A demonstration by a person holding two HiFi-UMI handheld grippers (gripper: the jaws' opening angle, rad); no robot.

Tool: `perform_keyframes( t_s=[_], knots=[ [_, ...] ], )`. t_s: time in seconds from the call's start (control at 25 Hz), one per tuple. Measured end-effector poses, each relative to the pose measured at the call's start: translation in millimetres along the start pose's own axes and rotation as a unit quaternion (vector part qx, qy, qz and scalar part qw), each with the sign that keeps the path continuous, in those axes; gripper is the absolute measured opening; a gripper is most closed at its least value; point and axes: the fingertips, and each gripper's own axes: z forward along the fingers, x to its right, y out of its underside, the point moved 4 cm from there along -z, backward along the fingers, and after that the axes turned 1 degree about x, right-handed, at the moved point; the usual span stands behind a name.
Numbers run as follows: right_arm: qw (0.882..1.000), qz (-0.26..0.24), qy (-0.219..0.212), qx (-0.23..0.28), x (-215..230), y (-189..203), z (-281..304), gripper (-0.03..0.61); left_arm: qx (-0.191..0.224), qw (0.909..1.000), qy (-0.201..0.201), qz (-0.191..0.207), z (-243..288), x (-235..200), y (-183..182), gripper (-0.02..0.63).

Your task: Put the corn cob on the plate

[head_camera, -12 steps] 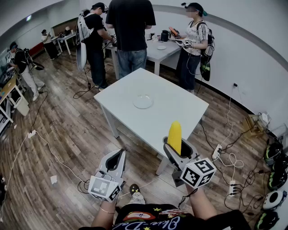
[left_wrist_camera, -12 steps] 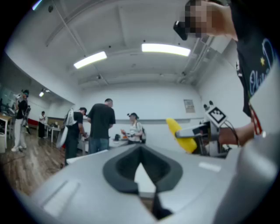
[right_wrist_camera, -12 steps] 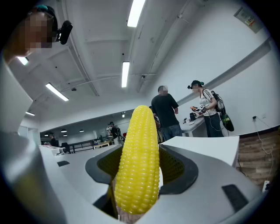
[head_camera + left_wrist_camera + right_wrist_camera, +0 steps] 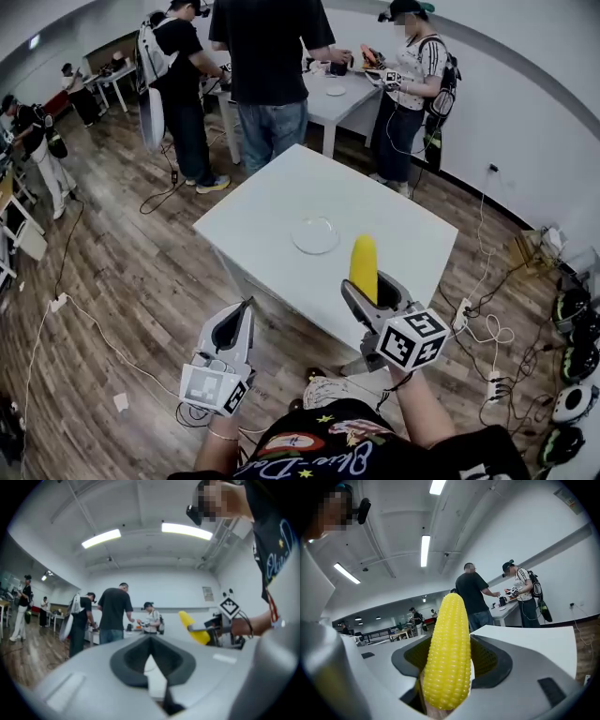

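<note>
Presently the corn cob is clamped between the jaws of the right gripper, which close on its lower half so that the rounded tip stands clear beyond the fingertips. The cob's long axis runs along the jaws, in line with the gripper rather than across it; in the right gripper view it rises straight up the middle of the pads. Seen from the head view, the cob hangs over the near part of the white table, and the clear plate lies ahead of its tip and slightly to the left, near but apart from it. The coming move therefore appears to depend on carrying the cob forward and leftward over the plate, then lowering it, probably laid on its side, since the plate is shallow. The left gripper is held off the table's near-left corner with its jaws together and nothing between them. It is farther from the plate than the right.
</note>
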Motion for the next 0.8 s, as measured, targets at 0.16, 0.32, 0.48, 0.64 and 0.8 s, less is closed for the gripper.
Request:
perform_keyframes(
  t_s=[0.16, 0.32, 0.48, 0.64, 0.8],
  knots=[
    [1.000, -0.004, 0.006, -0.019, 27.7, 0.0, 60.9, 0.249, -0.007, 1.0000, 0.001, 0.000, 37.2, -38.3, 11.2, -0.011],
    [0.998, -0.005, 0.019, -0.055, 63.5, 8.2, 125.8, 0.249, -0.015, 0.9999, 0.002, 0.007, 85.3, -79.1, 17.0, -0.011],
    [0.994, -0.016, 0.034, -0.101, 94.9, 20.4, 180.0, 0.249, -0.008, 0.9998, 0.017, 0.003, 132.4, -108.8, 23.0, -0.011],
    [0.984, -0.023, 0.050, -0.168, 126.0, 44.7, 221.6, 0.249, -0.009, 0.9994, 0.032, -0.008, 170.6, -126.9, 31.0, -0.011],
    [0.967, -0.022, 0.066, -0.247, 145.0, 76.3, 252.8, 0.249, -0.029, 0.9983, 0.042, -0.028, 188.0, -147.5, 42.2, -0.011]
  ],
)
